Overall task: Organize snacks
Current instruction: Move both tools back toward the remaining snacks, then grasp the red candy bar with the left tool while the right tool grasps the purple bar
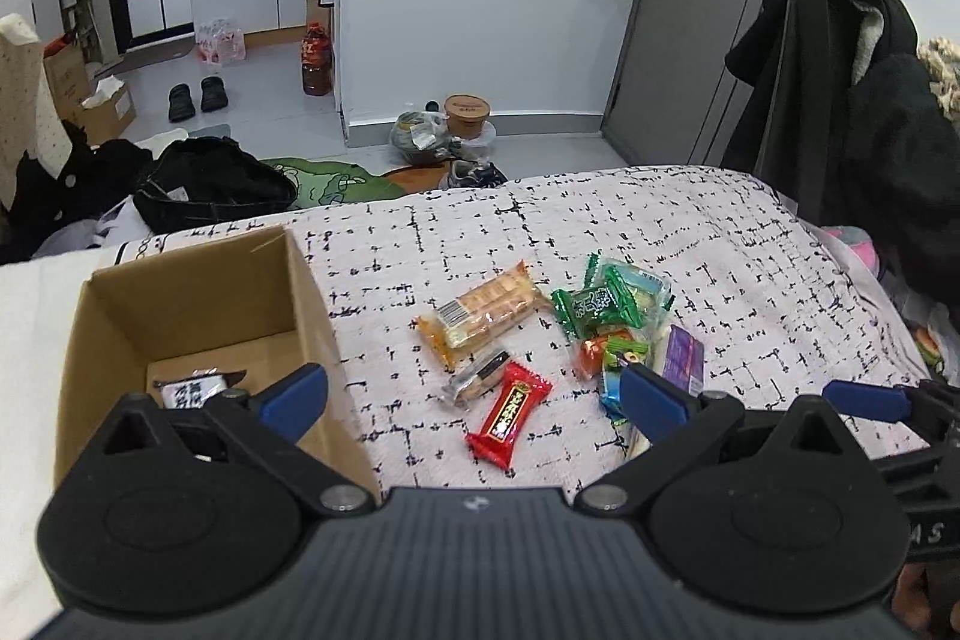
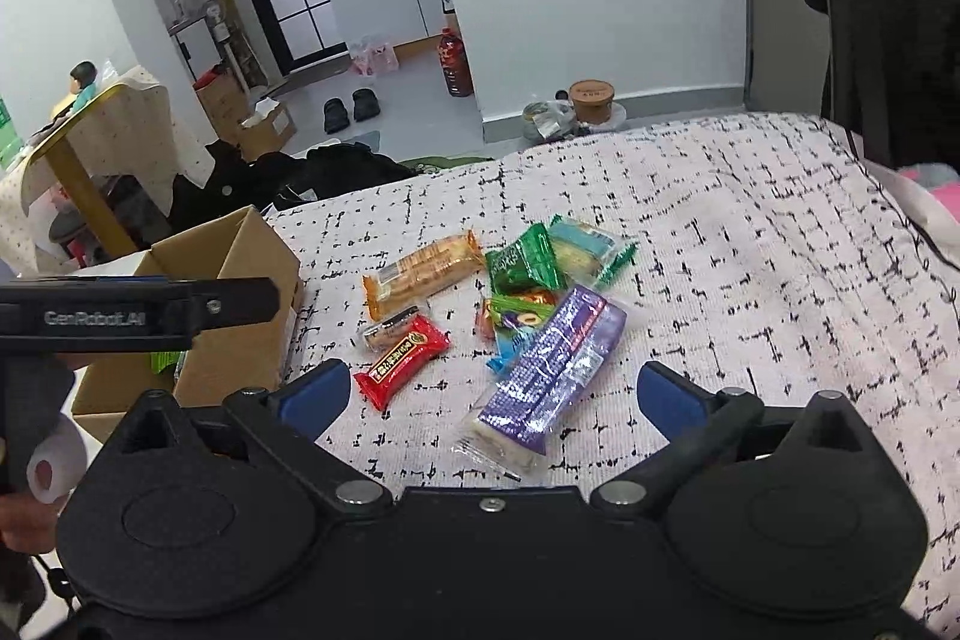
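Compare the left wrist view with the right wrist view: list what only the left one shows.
Only the left wrist view looks into the cardboard box and shows a dark-wrapped snack on its floor; it also catches the right gripper at the right edge.

Only the right wrist view shows the purple packet in full, lying between the open right gripper's fingers, plus the left gripper's side and a paper roll.

Both show the red snack, the orange biscuit pack, the green packets and the patterned blanket, with both grippers open and empty.
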Demonstrator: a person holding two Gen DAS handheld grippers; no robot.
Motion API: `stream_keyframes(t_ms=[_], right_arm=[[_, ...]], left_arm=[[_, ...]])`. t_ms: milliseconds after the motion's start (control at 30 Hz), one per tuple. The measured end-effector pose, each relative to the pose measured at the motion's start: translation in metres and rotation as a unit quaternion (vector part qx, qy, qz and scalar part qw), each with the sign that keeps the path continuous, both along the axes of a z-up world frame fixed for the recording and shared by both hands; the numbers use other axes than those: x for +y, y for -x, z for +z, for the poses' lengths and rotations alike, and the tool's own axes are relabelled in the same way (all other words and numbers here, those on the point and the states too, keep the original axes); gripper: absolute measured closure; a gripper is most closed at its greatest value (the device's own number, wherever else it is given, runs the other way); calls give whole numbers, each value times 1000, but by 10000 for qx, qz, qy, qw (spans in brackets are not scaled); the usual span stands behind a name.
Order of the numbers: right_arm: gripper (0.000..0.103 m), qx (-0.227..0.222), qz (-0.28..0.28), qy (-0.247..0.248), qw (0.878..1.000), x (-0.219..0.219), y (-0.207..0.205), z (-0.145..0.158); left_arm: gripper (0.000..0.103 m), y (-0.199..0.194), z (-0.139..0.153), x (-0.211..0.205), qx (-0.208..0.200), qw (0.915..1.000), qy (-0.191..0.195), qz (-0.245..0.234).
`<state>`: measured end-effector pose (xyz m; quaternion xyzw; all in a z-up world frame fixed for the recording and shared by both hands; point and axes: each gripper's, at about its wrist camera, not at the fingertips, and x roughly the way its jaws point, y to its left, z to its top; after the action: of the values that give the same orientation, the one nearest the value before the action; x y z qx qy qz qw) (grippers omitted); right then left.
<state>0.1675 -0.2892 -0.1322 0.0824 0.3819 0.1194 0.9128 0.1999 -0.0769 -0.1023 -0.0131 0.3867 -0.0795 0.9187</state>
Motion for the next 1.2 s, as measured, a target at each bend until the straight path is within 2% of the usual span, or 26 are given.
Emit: stream_keyframes(t_ms=[267,433,933,1033,1200], right_arm=[[0,275,-208,-146,9993,-6,-11,-13],[7,444,-265,-154,9985,-7,-17,-21],[18,999,-803,-296,9913,-2,-53,-58],[24,1088,-786,-352,9903,3,-60,-66],[42,1299,-782,-164,9883,7,-67,-79]], left_arm=[[1,-10,-16,-16,89,9999,-34,-120],[4,-19,-28,-21,105,9998,-19,-140],[47,-41,-63,-23,385,9988,230,180],[57,-47,-70,-22,471,9982,245,284],[58,-51,-80,-24,611,9973,352,193]])
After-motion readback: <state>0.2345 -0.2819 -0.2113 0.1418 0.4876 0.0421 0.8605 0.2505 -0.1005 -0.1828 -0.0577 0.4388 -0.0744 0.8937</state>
